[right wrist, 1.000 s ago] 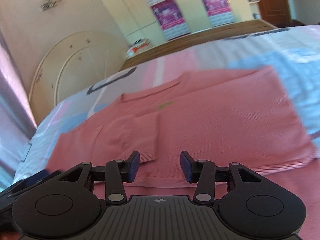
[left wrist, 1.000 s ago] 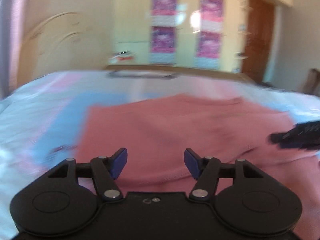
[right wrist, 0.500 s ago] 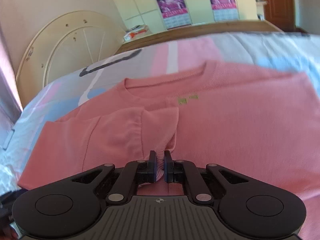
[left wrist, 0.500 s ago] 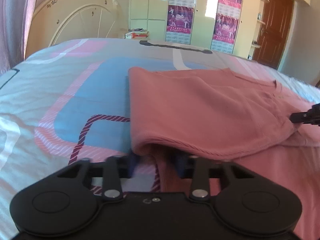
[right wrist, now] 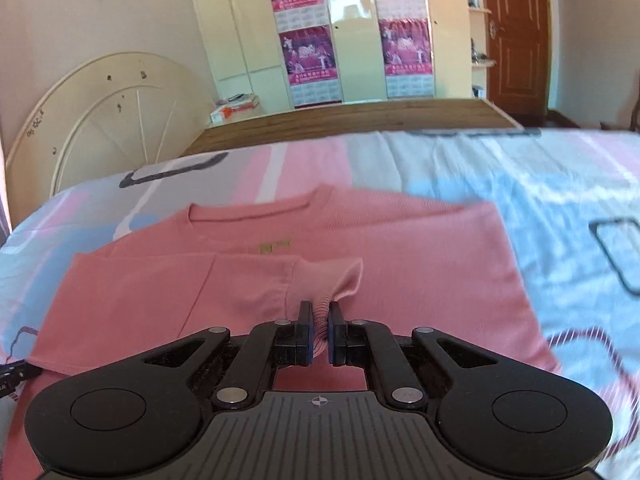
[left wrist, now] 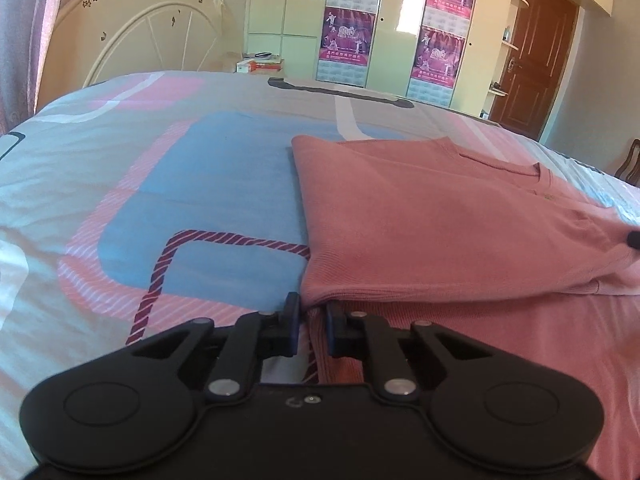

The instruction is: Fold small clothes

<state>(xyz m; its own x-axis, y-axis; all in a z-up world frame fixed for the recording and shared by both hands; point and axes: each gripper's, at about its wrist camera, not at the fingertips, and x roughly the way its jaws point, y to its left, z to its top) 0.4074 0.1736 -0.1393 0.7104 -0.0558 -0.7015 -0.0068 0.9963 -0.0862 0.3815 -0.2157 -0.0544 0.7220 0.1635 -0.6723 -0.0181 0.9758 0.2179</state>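
Note:
A pink knit top (left wrist: pixel 440 232) lies on the bed, its side folded over onto the body. My left gripper (left wrist: pixel 311 320) is at the near left corner of that folded layer. Its jaws are closing, and the ribbed hem corner is pinched between the blue pads. In the right wrist view the same top (right wrist: pixel 420 264) shows its neckline and a small label. My right gripper (right wrist: pixel 319 320) is shut on the sleeve cuff (right wrist: pixel 344 280), which is bunched and lifted off the body. The right gripper's tip (left wrist: pixel 634 238) peeks in at the far right edge.
The bedcover (left wrist: pixel 180 200) has pink, blue and white shapes. A rounded cream headboard (right wrist: pixel 100 120) stands at the left. A wooden footboard (right wrist: pixel 360 120), a wardrobe with pink posters (left wrist: pixel 348 32) and a brown door (left wrist: pixel 532 52) lie beyond.
The left gripper came down to the folded layer's corner and its jaws closed on the hem. The right gripper shut on the sleeve cuff and raised it, bunching the sleeve.

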